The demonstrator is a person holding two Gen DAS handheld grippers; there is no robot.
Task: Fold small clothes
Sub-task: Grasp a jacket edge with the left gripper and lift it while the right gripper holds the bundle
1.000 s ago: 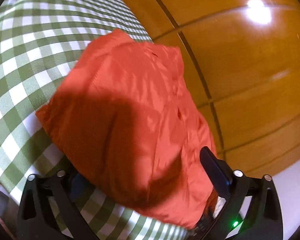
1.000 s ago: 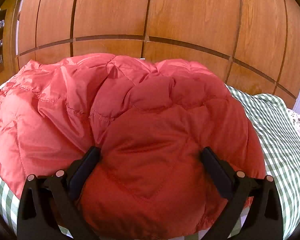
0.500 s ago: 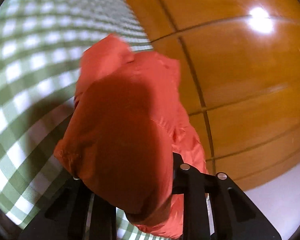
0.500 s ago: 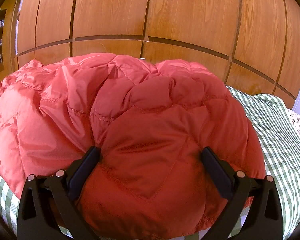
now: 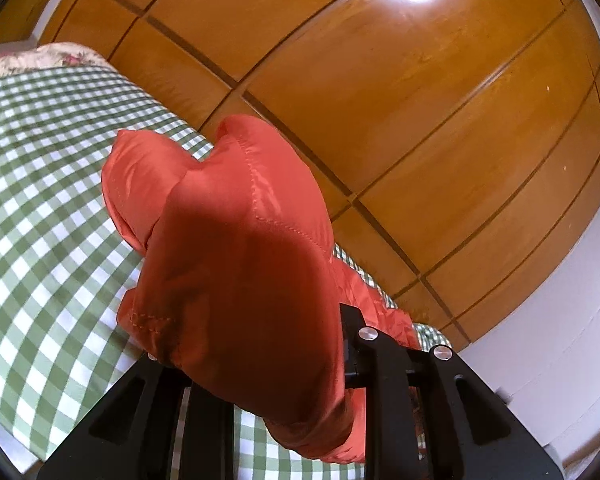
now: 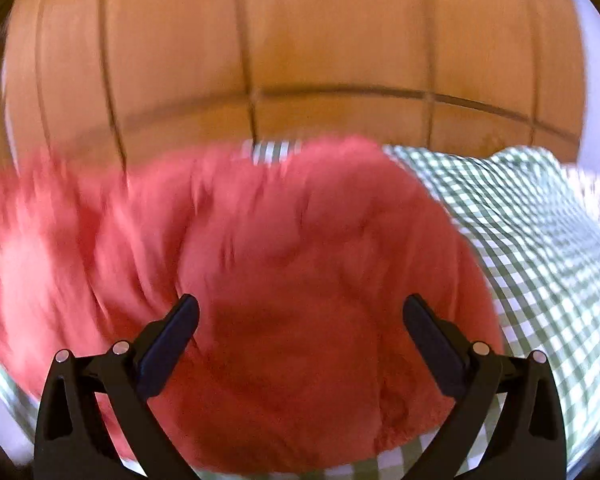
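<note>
A puffy red quilted jacket (image 5: 240, 240) lies on a bed with a green-and-white check cover (image 5: 40, 200). My left gripper (image 5: 252, 344) is shut on a fold of the jacket, which is lifted and drapes over the fingers, hiding the tips. The right wrist view is blurred by motion. There the jacket (image 6: 300, 272) bulges up between the two fingers of my right gripper (image 6: 300, 316), whose jaws stand wide apart and open. The check cover (image 6: 520, 240) shows to the right of it.
A wooden wardrobe wall (image 5: 420, 120) runs close behind the bed and fills the top of the right wrist view (image 6: 300, 40). A floral pillow (image 5: 40, 58) lies at the far end of the bed. A white wall (image 5: 560, 340) is at lower right.
My left gripper closed on the jacket's edge, then rose and rolled, lifting the fabric off the cover. The right gripper moved up and its view blurred; its jaws kept their width.
</note>
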